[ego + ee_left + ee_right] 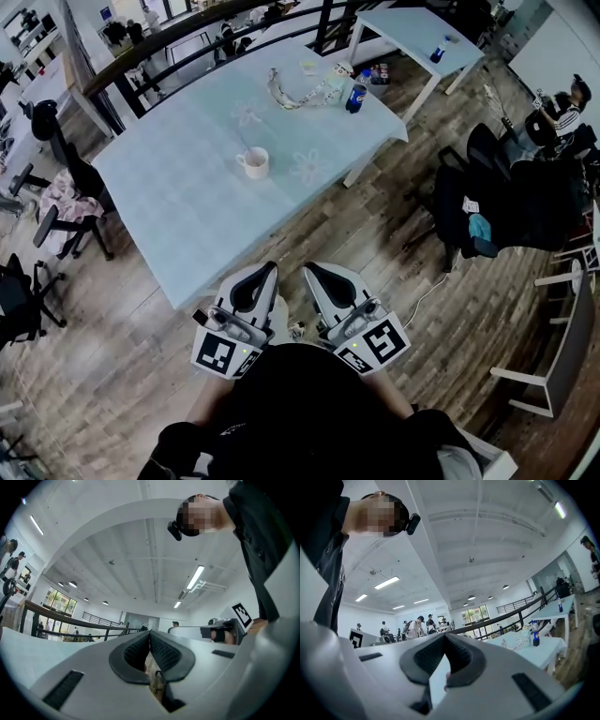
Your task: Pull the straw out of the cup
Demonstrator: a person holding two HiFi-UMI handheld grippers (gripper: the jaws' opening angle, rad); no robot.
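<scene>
A pale blue table [178,197], smooth with a faint flower print, stands on a floor [375,234] of brown wood planks in a wide, white-ceilinged hall. A second table [403,28] of the same colour stands beyond it, so there are two, with a dark railing [187,33] running behind. Black office chairs [70,187] sit on either side.

On the near table I count one cup [253,162], white, round and handled, near the middle and well ahead of me. It is too small to tell whether a straw is in it. One blue bottle [355,96] stands at the far edge.

I hold two white grippers with ribbed black pads over the floor, short of the table. The left gripper [271,268] and right gripper [308,267] both have their jaws pressed together on nothing.
</scene>
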